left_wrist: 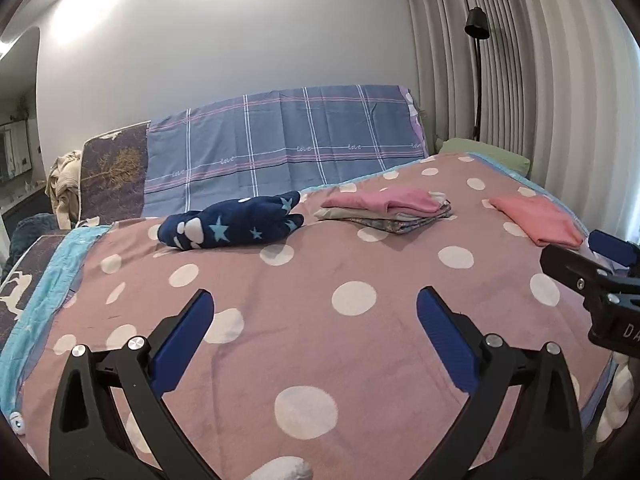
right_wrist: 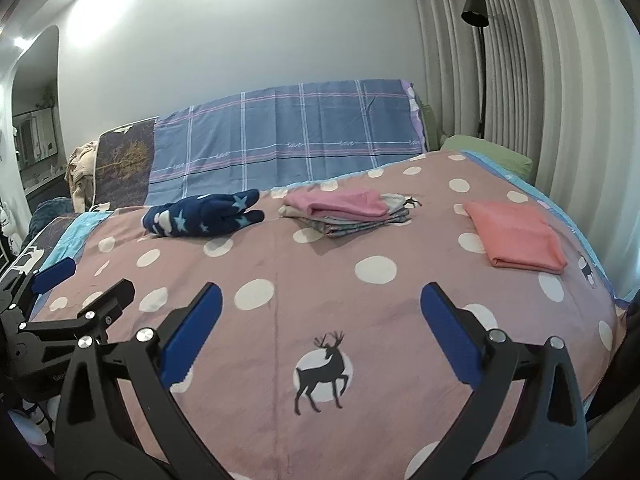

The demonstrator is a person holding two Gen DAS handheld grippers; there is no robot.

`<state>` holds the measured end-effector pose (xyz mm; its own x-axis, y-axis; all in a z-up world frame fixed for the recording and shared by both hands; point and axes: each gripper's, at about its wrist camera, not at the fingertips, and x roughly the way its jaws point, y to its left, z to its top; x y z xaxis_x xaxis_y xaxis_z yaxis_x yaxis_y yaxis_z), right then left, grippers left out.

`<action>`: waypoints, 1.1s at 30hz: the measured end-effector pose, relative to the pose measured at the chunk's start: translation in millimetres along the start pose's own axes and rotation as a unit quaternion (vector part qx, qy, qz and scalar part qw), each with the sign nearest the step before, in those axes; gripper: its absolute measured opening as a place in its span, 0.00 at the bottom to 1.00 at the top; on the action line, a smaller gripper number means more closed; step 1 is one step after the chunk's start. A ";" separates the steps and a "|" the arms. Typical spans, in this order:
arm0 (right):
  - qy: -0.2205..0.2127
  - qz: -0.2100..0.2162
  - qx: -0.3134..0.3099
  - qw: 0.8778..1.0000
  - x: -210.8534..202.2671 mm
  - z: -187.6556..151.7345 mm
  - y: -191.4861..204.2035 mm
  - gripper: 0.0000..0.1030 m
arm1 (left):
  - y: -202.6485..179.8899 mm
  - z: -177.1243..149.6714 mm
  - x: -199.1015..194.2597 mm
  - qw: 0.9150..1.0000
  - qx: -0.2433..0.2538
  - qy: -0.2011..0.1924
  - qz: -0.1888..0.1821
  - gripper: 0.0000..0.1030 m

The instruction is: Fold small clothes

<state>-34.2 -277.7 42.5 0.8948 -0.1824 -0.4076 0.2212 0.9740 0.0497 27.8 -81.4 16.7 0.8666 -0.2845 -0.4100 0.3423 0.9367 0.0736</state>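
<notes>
Clothes lie across the far half of the bed (right_wrist: 320,312): we see a navy star-print piece (right_wrist: 204,212) bunched at the left, a folded stack (right_wrist: 348,210) topped in pink at the middle, and a folded salmon garment (right_wrist: 516,240) at the right, each well apart. Nearer, our left gripper (left_wrist: 314,320) and right gripper (right_wrist: 320,316) hover over the polka-dot cover, fingers (right_wrist: 192,336) spread wide, holding nothing. Beyond stand a plaid-draped headboard (right_wrist: 288,136), curtains (right_wrist: 540,80) and a black lamp (right_wrist: 476,10).
</notes>
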 end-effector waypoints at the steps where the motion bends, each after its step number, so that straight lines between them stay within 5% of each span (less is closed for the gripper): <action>1: 0.001 0.001 -0.002 1.000 -0.7 -0.8 1.8 0.98 | 0.4 -1.6 -2.6 1.000 -0.002 0.001 -0.001 0.99; 33: 0.005 -0.035 -0.026 0.999 3.9 -5.5 26.0 0.98 | 16.3 -23.1 -13.3 1.000 -0.010 0.009 -0.001 0.99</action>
<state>-27.1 -252.3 37.2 0.8741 -0.2487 -0.4173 0.2619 0.9647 -0.0263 13.4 -57.6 2.4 0.8586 -0.2835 -0.4271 0.3371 0.9399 0.0537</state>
